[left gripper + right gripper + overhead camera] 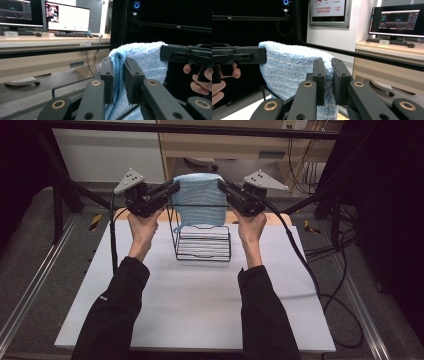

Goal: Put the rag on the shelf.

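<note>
Above the far middle of the table [190, 310], a light blue towel [200, 197] is held stretched between the two tongs; the left gripper [172, 187] is clamped on its left upper corner, the right gripper [222, 186] on its right upper corner. In the left gripper view the jaws are seen nearly closed, a folded edge of the towel [140, 62] pinched between the pads; the right gripper's black body [185, 56] is seen at the cloth's far corner. In the right gripper view the same is noted: jaws drawn close, terry edge of the towel [294, 67] pressed between them, the left gripper [239, 57] at the far corner. The cloth is hung slack below the grips, over a black wire rack [202, 242]; whether it touches the wires cannot be told.

Surface: a pale, plain tabletop, the rack stood toward its far edge; both hands are raised, dark sleeves entering from the near edge; a cable is trailed from each gripper. Room: black frame bars around the table, a wooden desk [392, 52] beyond with monitors [67, 16] and a keyboard, grey floor, loose cables at the right.
</note>
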Demonstrator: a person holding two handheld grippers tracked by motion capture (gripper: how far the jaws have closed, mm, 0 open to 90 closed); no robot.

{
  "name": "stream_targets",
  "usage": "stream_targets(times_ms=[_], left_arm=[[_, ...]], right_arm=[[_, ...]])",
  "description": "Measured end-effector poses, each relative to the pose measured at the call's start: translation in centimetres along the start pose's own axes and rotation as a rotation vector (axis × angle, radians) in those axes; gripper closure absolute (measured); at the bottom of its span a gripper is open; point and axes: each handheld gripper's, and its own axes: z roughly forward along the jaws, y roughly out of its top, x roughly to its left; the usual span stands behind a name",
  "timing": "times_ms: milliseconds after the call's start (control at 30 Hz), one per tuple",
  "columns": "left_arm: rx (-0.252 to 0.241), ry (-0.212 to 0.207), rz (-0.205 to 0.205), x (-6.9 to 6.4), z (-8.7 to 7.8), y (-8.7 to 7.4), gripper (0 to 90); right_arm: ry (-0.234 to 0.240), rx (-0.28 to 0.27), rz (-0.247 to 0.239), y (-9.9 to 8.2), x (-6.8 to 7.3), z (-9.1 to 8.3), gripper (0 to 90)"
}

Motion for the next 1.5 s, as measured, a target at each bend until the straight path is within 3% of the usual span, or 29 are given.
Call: stream_targets(times_ms=[233, 433, 767, 1233, 1400, 1500], left_arm=[[0.021, -0.016, 0.024, -0.6, -0.4, -0.3, 78.1], [0.038, -0.042, 0.009, -0.5, -1.3, -0.7, 77.6], [0.079, -0.029, 0.021, -0.6, -1.3, -1.0, 77.3], [0.133, -0.042, 0.038, -0.8, -2.0, -2.0, 75.5], [0.140, -0.025, 0.036, -0.9, -2.4, -1.2, 72.7], [0.109, -0.019, 0.019, -1.0, -2.7, -0.1, 71.5]], right_arm=[[0.016, 0.022, 0.003, -0.3, -0.1, -0.9, 81.7], [0.048, 0.043, -0.025, -0.3, 0.5, -1.6, 81.1], [0.038, 0.084, -0.051, -0.6, 0.8, -1.7, 81.0], [0.080, 0.147, -0.067, -1.2, 1.1, -2.5, 80.5], [0.095, 0.154, -0.074, -1.6, 1.1, -2.6, 80.6], [0.100, 0.160, -0.081, -1.9, 1.0, -2.7, 80.7]])
